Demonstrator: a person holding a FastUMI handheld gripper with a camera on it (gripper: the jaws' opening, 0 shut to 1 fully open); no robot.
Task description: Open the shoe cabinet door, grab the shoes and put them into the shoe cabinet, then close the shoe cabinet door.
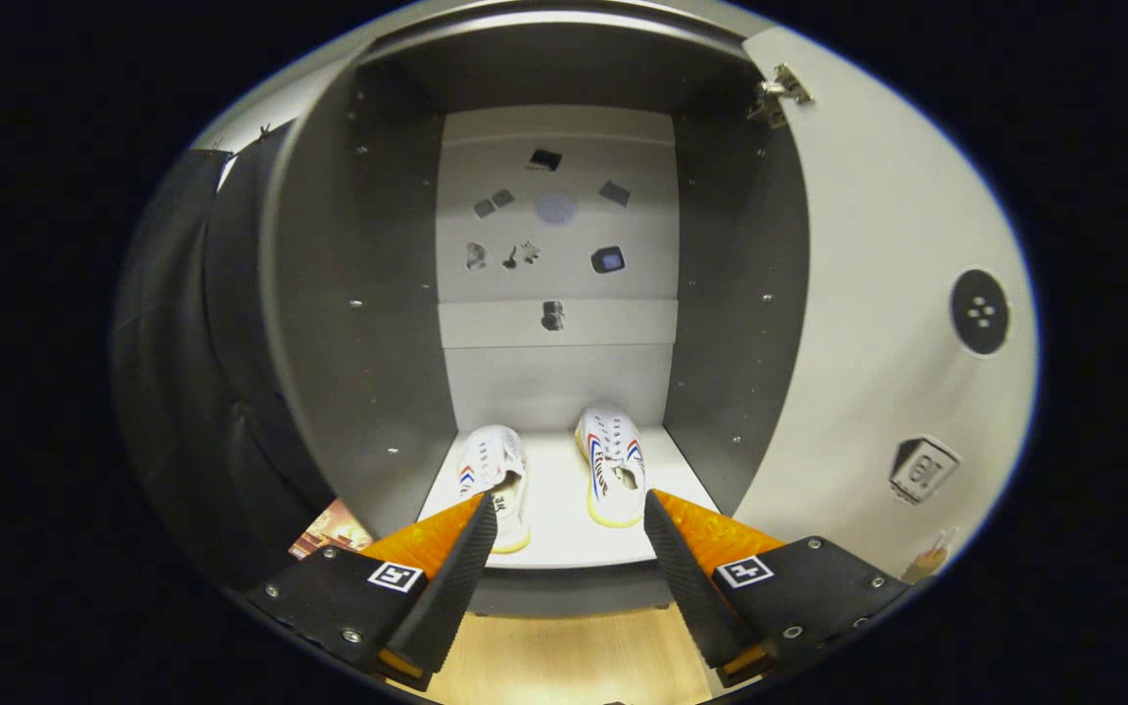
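**Gripper empty, shoes shelved, door left to close**

Gripper hangs spread and empty before the cabinet. Both shoes sit on its shelf, near its front edge. Closing the door, at right, could clip the near heels. Side lettering on the shoes is too small to read.

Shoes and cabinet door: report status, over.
Claw open, empty, just outside the cabinet. Both shoes on the bottom shelf, side by side. Door wide open on the right; nothing blocking it.
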